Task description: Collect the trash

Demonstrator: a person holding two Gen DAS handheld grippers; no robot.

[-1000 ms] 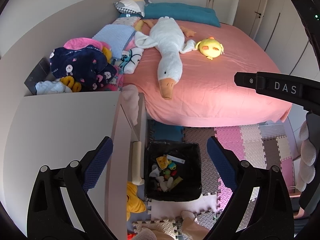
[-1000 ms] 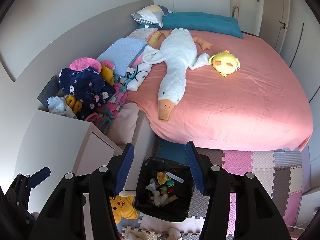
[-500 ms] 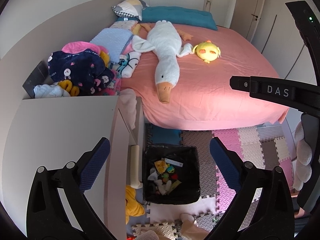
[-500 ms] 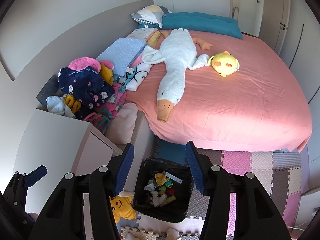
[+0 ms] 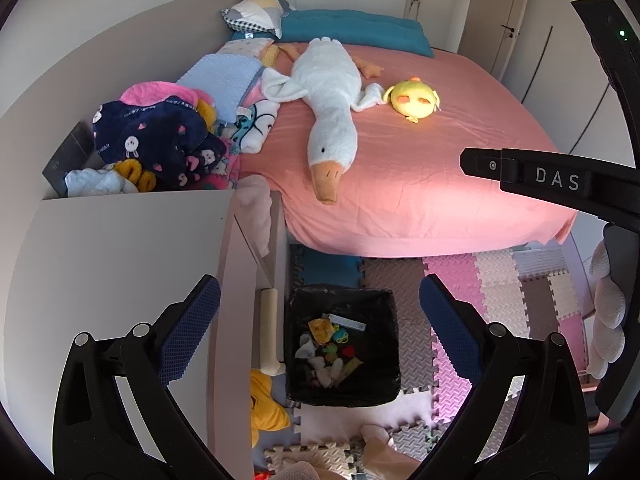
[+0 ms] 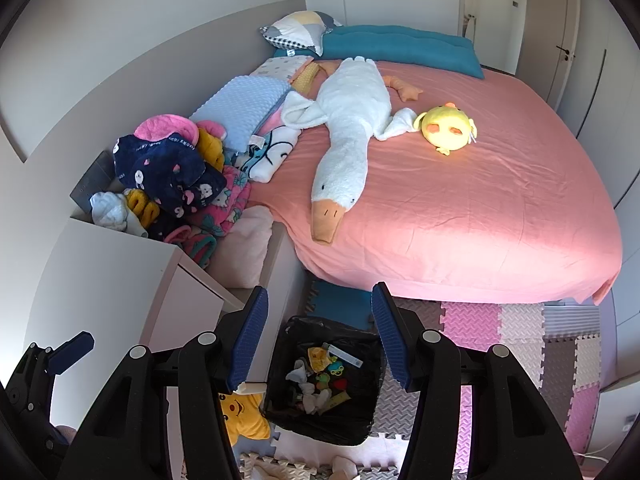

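Black-lined bin [image 5: 376,384], holding wrappers [image 5: 320,330] (crumpled tissues [image 5: 326,370] too)

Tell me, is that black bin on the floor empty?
No. The black bin already holds small colourful scraps, white crumpled bits and a yellow wrapper at its bottom.

The right gripper [image 6: 318,332] is held parted and empty above the black-lined trash bin [image 6: 362,420], where small litter [image 6: 320,376] is seen.
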